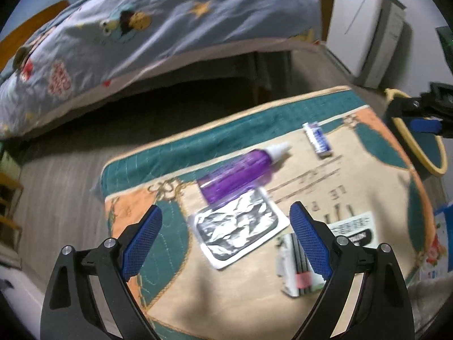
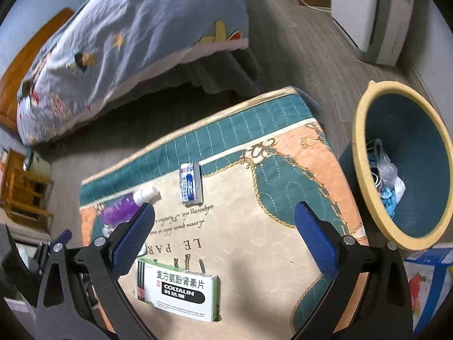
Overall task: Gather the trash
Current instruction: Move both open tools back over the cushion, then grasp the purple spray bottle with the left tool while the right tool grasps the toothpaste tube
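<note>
Trash lies on a patterned mat (image 1: 240, 297) (image 2: 254, 240). A purple bottle (image 1: 240, 172) (image 2: 119, 209), a silver foil pack (image 1: 237, 229), a small blue-white box (image 1: 317, 138) (image 2: 190, 184) and a green-white medicine box (image 1: 294, 269) (image 2: 178, 289) lie apart. My left gripper (image 1: 226, 243) is open and empty, hovering over the foil pack. My right gripper (image 2: 223, 240) is open and empty above the mat, past the medicine box. A yellow-rimmed bin (image 2: 407, 167) (image 1: 419, 138) with some trash inside stands right of the mat.
A bed with a blue cartoon quilt (image 1: 141, 34) (image 2: 127, 42) stands behind the mat. A white appliance (image 1: 365, 34) (image 2: 373, 14) is at back right. A wooden stool (image 2: 25, 189) stands at left. Wood floor (image 2: 297, 45) surrounds the mat.
</note>
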